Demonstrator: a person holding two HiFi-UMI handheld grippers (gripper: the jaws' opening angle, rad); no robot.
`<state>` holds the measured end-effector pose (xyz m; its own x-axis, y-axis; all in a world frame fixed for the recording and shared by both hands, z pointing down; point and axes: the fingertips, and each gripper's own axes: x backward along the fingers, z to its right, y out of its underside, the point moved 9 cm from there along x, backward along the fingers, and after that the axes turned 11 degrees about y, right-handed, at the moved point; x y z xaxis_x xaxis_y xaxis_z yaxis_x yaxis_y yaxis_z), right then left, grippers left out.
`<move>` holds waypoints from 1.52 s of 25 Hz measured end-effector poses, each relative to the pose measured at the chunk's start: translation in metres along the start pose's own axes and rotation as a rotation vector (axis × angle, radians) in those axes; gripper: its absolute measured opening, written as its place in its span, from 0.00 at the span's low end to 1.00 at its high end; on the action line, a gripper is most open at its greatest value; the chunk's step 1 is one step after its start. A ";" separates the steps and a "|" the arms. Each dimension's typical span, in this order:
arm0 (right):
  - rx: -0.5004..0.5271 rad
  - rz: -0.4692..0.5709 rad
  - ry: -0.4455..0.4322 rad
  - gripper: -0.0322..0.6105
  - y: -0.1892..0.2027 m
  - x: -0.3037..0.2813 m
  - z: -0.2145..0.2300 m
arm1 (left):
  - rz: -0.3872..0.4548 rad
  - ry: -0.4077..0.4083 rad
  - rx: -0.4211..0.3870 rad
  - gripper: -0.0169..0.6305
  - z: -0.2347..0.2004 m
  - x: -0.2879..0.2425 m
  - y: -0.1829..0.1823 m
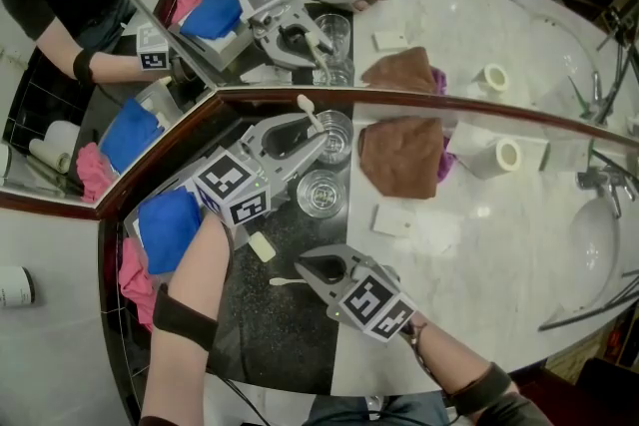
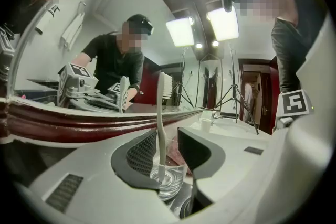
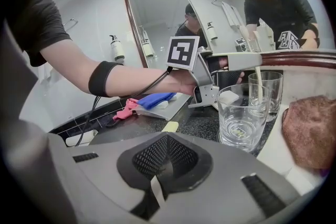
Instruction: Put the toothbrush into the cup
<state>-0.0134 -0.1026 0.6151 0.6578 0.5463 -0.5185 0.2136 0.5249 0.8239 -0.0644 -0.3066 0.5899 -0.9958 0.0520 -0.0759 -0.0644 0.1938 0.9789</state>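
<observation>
At the counter's (image 1: 278, 339) back edge, toothbrush (image 2: 161, 123) stands in the far cup (image 1: 339, 145) between the left gripper's (image 2: 169, 150) parted jaws, unheld; right gripper (image 3: 157, 186) clamps a white stick (image 1: 283, 282). Risk: jaws snag the toothbrush on withdrawal, tipping the cup

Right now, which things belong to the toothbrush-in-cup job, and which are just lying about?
Job: toothbrush, standing in the far cup; left gripper, open around it; right gripper, shut on a white stick.
Lying about: near glass, brown towel, paper roll, blue cloth, soap bar.
</observation>
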 end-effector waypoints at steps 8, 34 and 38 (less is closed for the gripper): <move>-0.023 0.008 0.003 0.08 0.001 0.001 -0.002 | -0.009 -0.032 0.029 0.27 -0.004 0.007 0.008; 0.026 -0.022 0.066 0.08 -0.038 0.072 -0.028 | -0.142 -0.274 0.133 0.31 0.069 0.074 -0.024; 0.040 -0.029 0.093 0.08 -0.045 0.099 -0.033 | -0.140 -0.313 0.142 0.20 0.113 0.087 -0.049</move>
<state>0.0178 -0.0505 0.5195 0.5819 0.5904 -0.5593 0.2609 0.5158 0.8160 -0.1406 -0.2013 0.5135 -0.9083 0.3082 -0.2827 -0.1666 0.3533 0.9206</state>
